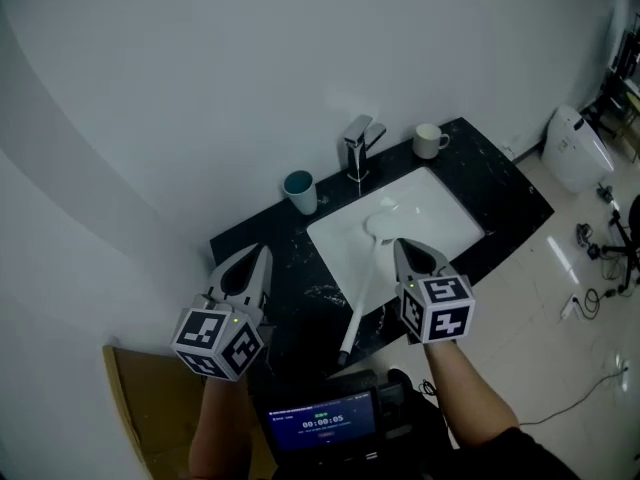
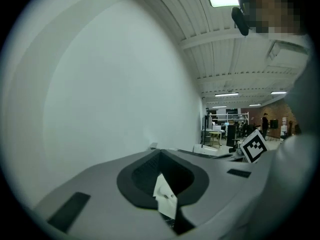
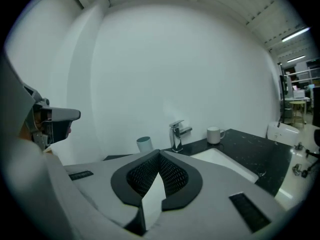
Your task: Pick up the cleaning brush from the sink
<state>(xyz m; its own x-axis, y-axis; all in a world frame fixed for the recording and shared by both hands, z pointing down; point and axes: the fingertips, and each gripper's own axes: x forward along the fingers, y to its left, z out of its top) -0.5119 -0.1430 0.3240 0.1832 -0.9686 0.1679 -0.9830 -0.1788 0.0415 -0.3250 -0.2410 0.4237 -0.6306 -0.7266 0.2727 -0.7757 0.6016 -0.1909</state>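
The white cleaning brush (image 1: 364, 283) has its head in the white sink (image 1: 445, 213), and its long handle runs out over the front edge of the black counter (image 1: 505, 193). My right gripper (image 1: 400, 245) hovers just right of the handle, over the sink's front rim. Its jaws are shut and hold nothing. My left gripper (image 1: 264, 253) hangs over the counter's left part, apart from the brush, jaws together and empty. The right gripper view looks past the shut right gripper (image 3: 159, 153) at the sink (image 3: 220, 159); no brush shows there. The left gripper (image 2: 159, 153) faces a blank wall.
A chrome faucet (image 1: 357, 148) stands behind the sink, with a white mug (image 1: 430, 140) to its right and a teal cup (image 1: 299, 190) to its left. A device with a lit screen (image 1: 322, 420) sits below. A cardboard box (image 1: 140, 408) is at lower left, cables on the floor at right.
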